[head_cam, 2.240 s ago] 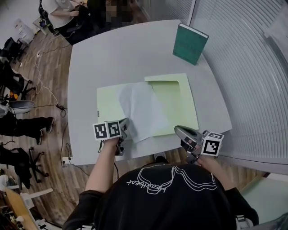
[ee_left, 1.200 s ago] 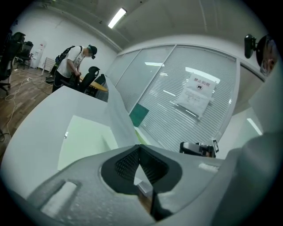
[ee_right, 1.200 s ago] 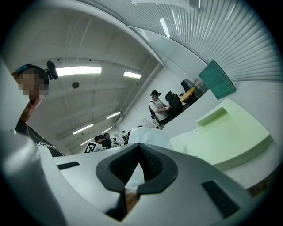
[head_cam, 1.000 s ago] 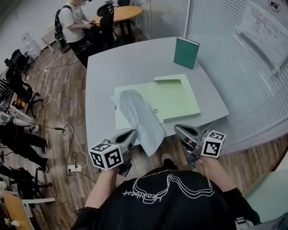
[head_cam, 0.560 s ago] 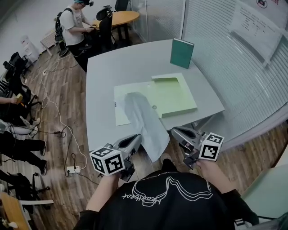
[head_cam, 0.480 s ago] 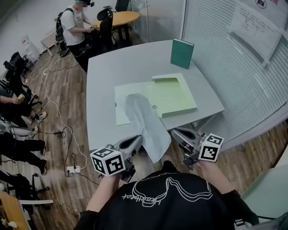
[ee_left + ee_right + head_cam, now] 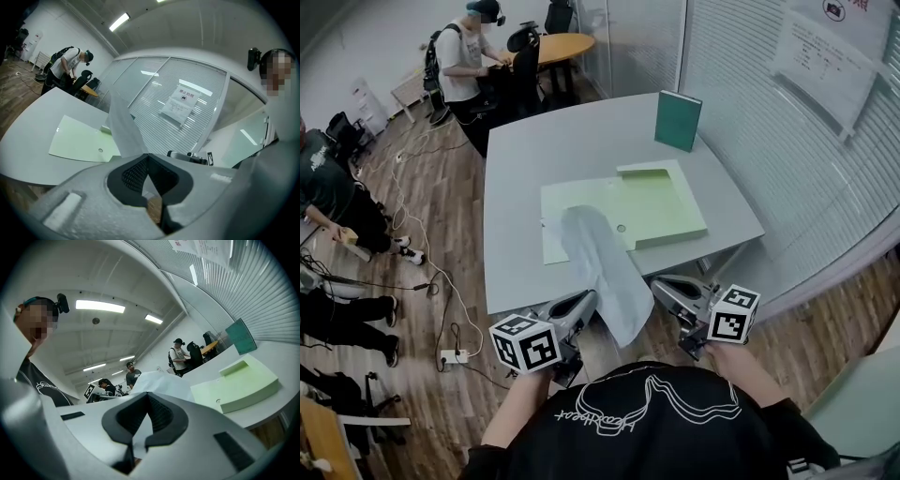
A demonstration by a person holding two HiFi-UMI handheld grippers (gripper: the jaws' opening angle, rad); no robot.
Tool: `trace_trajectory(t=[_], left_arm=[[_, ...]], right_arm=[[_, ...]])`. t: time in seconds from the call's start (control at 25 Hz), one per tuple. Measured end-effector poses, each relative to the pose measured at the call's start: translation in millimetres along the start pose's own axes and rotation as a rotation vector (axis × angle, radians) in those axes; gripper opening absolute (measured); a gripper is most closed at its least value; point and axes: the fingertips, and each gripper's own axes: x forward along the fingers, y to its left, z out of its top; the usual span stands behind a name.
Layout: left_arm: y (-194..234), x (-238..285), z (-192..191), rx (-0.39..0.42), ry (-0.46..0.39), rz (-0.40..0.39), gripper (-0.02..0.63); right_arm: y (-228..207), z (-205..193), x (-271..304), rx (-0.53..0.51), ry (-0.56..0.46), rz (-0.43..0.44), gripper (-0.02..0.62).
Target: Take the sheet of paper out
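Observation:
A white sheet of paper (image 7: 598, 258) runs from the open light green folder (image 7: 661, 202) on the grey table (image 7: 553, 141) out past the near table edge and sags in the air. My left gripper (image 7: 587, 302) is shut on the sheet's near left edge; in the left gripper view the paper (image 7: 123, 129) rises straight out of the closed jaws. My right gripper (image 7: 660, 287) is shut at the sheet's near right edge, and the paper (image 7: 161, 383) shows just beyond its jaws. Both grippers hang off the table, close to the person's body.
A dark green book (image 7: 678, 120) stands upright at the table's far right. A glass wall with blinds (image 7: 806, 141) runs along the right. People (image 7: 464, 56) stand by a wooden desk at the back left. Cables and chairs lie on the wood floor (image 7: 422, 253) to the left.
Both grippers have drawn back from the table toward the person, and the sheet has slid further out of the folder. Its near end now hangs below the table edge.

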Motion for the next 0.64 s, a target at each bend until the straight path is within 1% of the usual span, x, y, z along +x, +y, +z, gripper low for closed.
trace_trajectory(t=[0.28,0.64], left_arm=[[-16,6,-1,0.002,-0.002,-0.015,0.012],[-17,22,1,-0.001,0.003,-0.022,0.012]], right_arm=[[2,1,-18,-0.007,-0.001,-0.019,0.008],[-9,11,-21,-0.018,-0.008,-0.027,0.008]])
